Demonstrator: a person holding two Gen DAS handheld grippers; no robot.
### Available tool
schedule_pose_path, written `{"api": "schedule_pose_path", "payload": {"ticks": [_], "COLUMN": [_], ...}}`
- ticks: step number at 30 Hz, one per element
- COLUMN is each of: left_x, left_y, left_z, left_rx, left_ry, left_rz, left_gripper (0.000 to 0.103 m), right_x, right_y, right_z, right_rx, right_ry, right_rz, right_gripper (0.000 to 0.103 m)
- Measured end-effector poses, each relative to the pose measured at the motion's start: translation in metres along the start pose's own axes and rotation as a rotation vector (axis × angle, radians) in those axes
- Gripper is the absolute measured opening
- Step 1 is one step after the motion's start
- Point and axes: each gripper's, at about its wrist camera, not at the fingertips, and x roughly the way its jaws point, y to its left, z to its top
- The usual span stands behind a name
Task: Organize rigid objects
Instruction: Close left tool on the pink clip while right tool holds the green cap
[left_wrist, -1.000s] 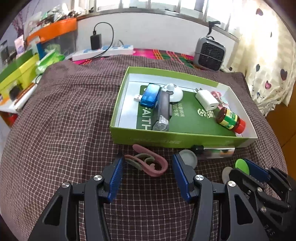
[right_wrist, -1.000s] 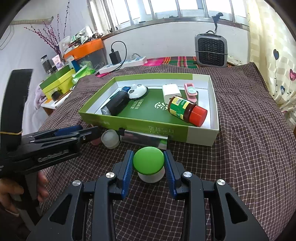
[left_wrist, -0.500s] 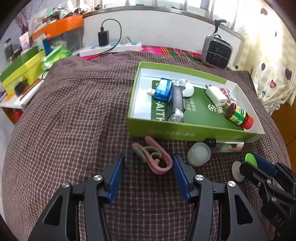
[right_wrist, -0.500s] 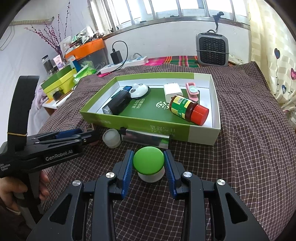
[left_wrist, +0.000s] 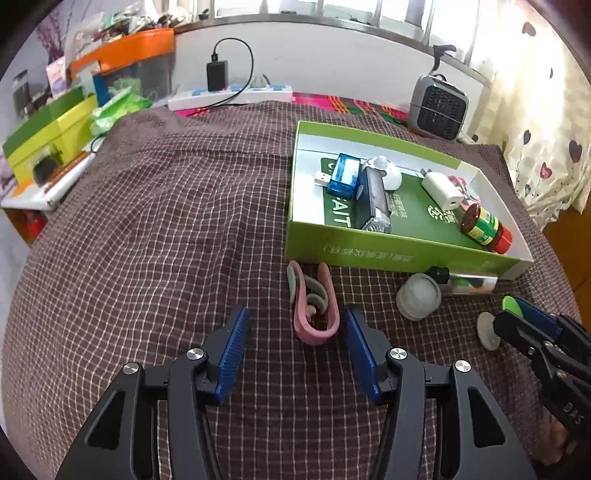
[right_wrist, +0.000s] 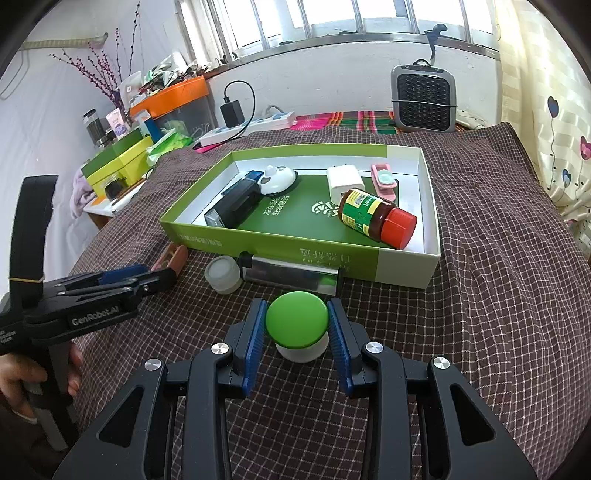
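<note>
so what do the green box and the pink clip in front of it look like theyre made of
Green box: looks like cardboard, smooth printed finish, thin walls with white inner faces. Pink clip: probably moulded plastic, matte, with grey inserts that may be rubber, though that is hard to tell.

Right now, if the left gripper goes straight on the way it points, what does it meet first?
Most likely the pink clip, lying on the cloth between the open fingers of the left gripper, before the green box. Depth is uncertain.

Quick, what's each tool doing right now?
Left tool: open, pink clip between its fingers, not gripped.
Right tool: closed on green-capped jar.
</note>
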Motion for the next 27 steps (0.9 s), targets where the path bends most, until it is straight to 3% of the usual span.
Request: {"api": "schedule_pose_path", "payload": {"ticks": [10, 17, 23, 27], "left_x": [0.0073, 0.0068, 0.0057, 0.0063], "left_y": [-0.0014, 0.0014, 0.006, 0.0081], "left_z": [0.0044, 0.0053, 0.0057, 0.007], "left_rx": [0.05, 0.044, 0.04, 0.038], "left_ry": [-0.02, -0.023, -0.027, -0.027], "left_rz": [0.045, 0.025, 0.026, 0.02], "left_gripper": [0.052, 0.052, 0.037, 0.035], "right_x": [0.0032, 0.0054, 0.0078, 0.0083], "right_y": [-0.0005, -0.0005, -0.0011, -0.001], "right_z": [-0.0012, -0.0022, -0.002, -0.0023], "right_rx": [0.006, 0.005, 0.007, 0.006], "right_ry": [0.02, 0.031, 0.044, 0.049], "right_rz": [0.003, 0.002, 0.002, 0.002], "right_gripper": [0.035, 0.035, 0.035, 0.035]}}
